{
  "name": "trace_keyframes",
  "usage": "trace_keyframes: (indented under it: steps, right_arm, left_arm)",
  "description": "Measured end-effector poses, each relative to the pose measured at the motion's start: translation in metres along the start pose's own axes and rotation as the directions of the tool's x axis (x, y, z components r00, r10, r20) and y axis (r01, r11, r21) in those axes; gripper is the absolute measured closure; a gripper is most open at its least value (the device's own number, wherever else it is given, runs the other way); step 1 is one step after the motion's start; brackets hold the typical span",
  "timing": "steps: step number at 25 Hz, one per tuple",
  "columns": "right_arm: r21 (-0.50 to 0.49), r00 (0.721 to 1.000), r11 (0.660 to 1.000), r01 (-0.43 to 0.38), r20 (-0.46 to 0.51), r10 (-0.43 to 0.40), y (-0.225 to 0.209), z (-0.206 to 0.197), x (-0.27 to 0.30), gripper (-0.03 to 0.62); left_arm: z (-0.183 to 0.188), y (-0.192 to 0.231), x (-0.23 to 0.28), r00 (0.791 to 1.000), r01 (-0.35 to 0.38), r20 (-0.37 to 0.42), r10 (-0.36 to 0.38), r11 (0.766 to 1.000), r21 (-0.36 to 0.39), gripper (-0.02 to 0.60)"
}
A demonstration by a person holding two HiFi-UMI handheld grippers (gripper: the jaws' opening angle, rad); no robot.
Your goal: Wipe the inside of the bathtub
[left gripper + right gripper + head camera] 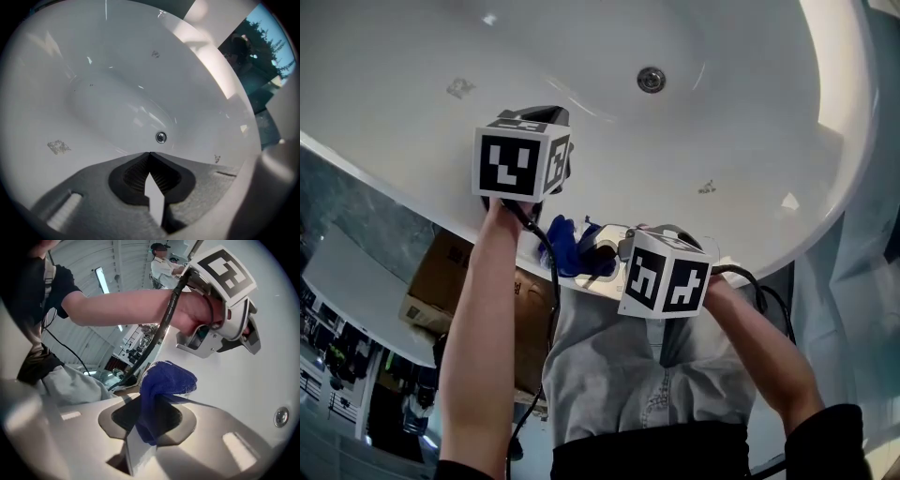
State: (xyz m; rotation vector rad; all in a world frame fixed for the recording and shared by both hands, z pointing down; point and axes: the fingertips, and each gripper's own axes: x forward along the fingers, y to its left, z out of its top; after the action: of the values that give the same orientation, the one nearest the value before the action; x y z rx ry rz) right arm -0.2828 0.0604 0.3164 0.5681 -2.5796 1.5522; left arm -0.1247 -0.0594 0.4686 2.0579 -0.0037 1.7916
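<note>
The white bathtub (750,112) fills the head view, with its drain (651,79) at the bottom of the basin. Grey smudges (459,88) mark its inner wall, another one (706,187) lying nearer me. My left gripper (539,122) hangs over the near rim; in the left gripper view it (149,157) is shut with nothing in it, pointing toward the drain (161,137). My right gripper (609,251) sits at the near rim, shut on a blue cloth (161,380), which bunches up beyond the jaws (572,246).
A cardboard box (441,281) stands on the floor outside the tub at the left. More smudges (58,147) show on the tub wall. A cable (546,272) trails from the left gripper. Another person (164,263) stands far behind.
</note>
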Motion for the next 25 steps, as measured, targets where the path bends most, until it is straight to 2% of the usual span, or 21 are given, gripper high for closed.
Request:
trace_keyframes:
  steps: [4, 6, 11, 14, 18, 22, 25]
  right_arm:
    - [-0.010, 1.000, 1.000, -0.029, 0.001, 0.029, 0.007, 0.002, -0.001, 0.494]
    - [-0.029, 1.000, 1.000, -0.009, 0.019, 0.010, 0.001, 0.004, -0.005, 0.493]
    - [0.054, 0.991, 0.995, 0.079, 0.106, -0.084, -0.042, 0.008, -0.039, 0.493]
    - [0.070, 0.980, 0.985, 0.157, 0.110, -0.164, -0.068, 0.003, -0.064, 0.493]
    - [0.088, 0.951, 0.956, 0.280, 0.114, -0.289, -0.109, -0.004, -0.104, 0.493]
    - [0.086, 0.918, 0.921, 0.380, 0.087, -0.387, -0.149, -0.012, -0.134, 0.491]
    - [0.051, 0.901, 0.900, 0.432, 0.022, -0.433, -0.176, -0.023, -0.137, 0.491]
  left_arm:
    - [0.006, -0.002, 0.004, 1.000, 0.008, -0.002, -0.008, 1.000, 0.005, 0.577]
    - [0.006, -0.004, 0.004, 1.000, 0.007, -0.005, -0.006, 1.000, 0.012, 0.577]
    - [0.006, 0.000, 0.006, 1.000, -0.004, -0.008, 0.004, 0.999, 0.037, 0.577]
    - [0.002, 0.002, 0.008, 1.000, -0.008, -0.013, 0.008, 1.000, 0.026, 0.577]
    - [-0.002, -0.003, 0.014, 1.000, -0.001, -0.003, 0.001, 1.000, -0.014, 0.577]
    - [-0.002, -0.009, 0.026, 1.000, 0.017, 0.005, -0.017, 1.000, -0.009, 0.577]
    - [-0.006, -0.013, 0.035, 1.000, 0.030, 0.001, -0.030, 0.999, -0.035, 0.577]
